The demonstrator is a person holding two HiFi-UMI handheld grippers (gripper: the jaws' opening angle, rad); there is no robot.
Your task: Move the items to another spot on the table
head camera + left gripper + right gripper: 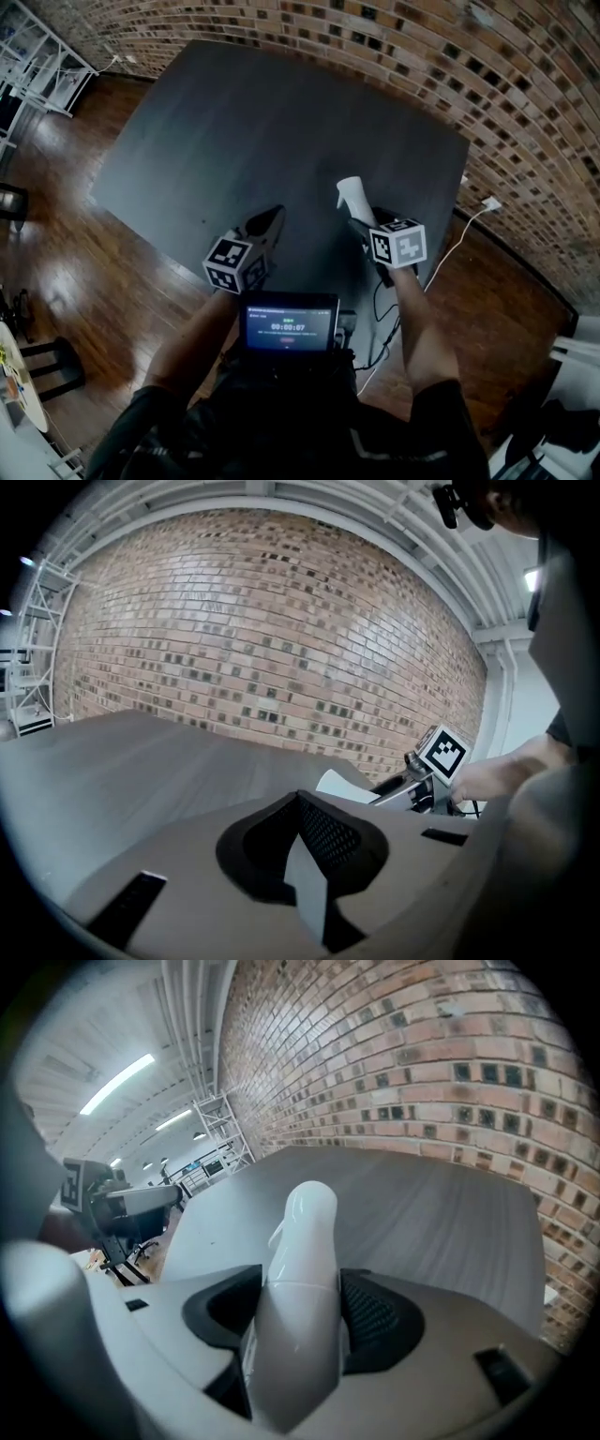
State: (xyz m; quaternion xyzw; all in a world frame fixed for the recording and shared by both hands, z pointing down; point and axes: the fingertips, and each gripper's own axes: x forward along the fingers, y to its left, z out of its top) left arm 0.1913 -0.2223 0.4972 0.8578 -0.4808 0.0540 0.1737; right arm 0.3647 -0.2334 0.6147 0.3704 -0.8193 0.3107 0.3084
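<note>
A small lit screen point(288, 324) sits at the person's chest. Beyond it, the right gripper point(298, 1314) pinches a glossy white plastic object with a rounded tip point(349, 192) over the dark grey table point(262, 122), near its front edge. The left gripper point(305, 841) has its jaws pressed together, empty.

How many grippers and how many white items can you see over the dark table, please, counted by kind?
Grippers: 2, the left gripper and the right gripper
White items: 1, the white glossy item, clamped in the right gripper
Total: 3
</note>
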